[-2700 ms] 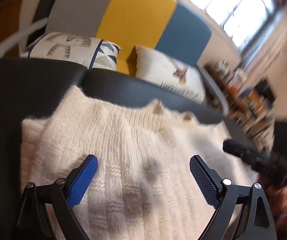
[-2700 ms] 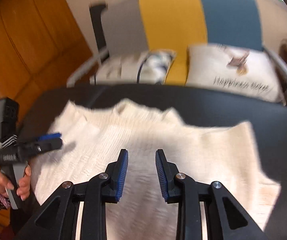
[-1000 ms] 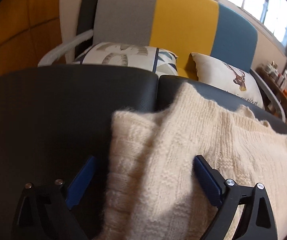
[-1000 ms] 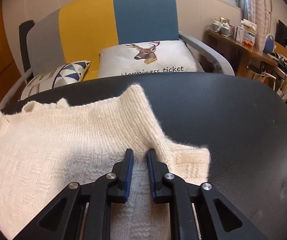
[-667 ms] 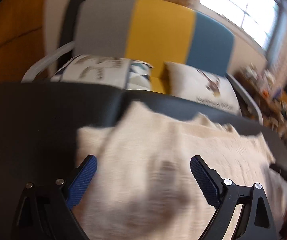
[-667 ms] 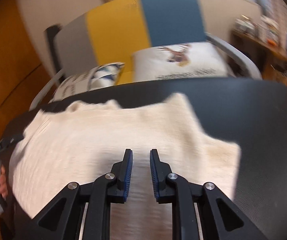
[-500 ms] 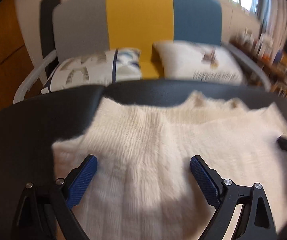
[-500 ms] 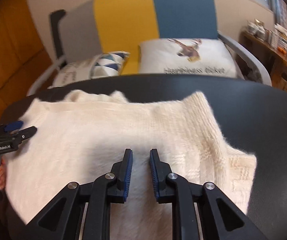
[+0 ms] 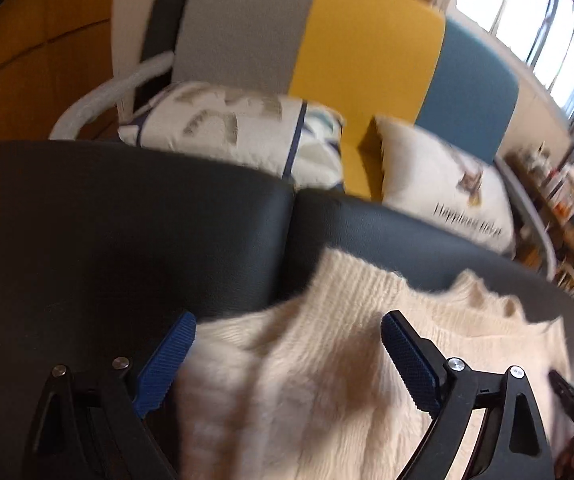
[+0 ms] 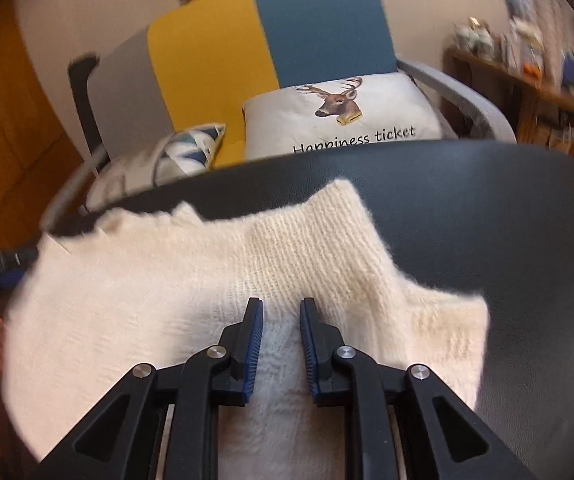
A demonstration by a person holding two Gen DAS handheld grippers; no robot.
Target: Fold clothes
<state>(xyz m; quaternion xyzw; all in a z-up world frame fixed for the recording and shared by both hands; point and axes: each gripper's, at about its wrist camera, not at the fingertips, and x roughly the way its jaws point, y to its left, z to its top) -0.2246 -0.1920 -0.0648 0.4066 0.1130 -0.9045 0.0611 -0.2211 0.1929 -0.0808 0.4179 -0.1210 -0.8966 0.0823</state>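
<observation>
Knitwear covers the middle of the scene: a cream, fuzzy knitted sweater [image 9: 327, 392] lies on the black padded leather table [image 9: 127, 232], with a sleeve folded up along each side. On the left, the left gripper [image 9: 287, 364] hangs just above the sweater's left edge with its blue-padded fingers [image 9: 165, 364] spread wide, holding nothing; that edge and the folded sleeve sit between them. Over the right part of the garment, the right gripper [image 10: 281, 338] hovers low with its jaws narrowed to a small gap, and bare knit shows through that gap, so it appears to grip no fabric. The right sleeve [image 10: 327, 240] lies just ahead of it, angled toward the table's far rim.

The step in hand looks like taking the side edges for the next fold. To do it well, each gripper should probably pinch both layers at the fold line, lift evenly, and lay the panel over without dragging the loose knit, which will stretch and bunch easily.
</observation>
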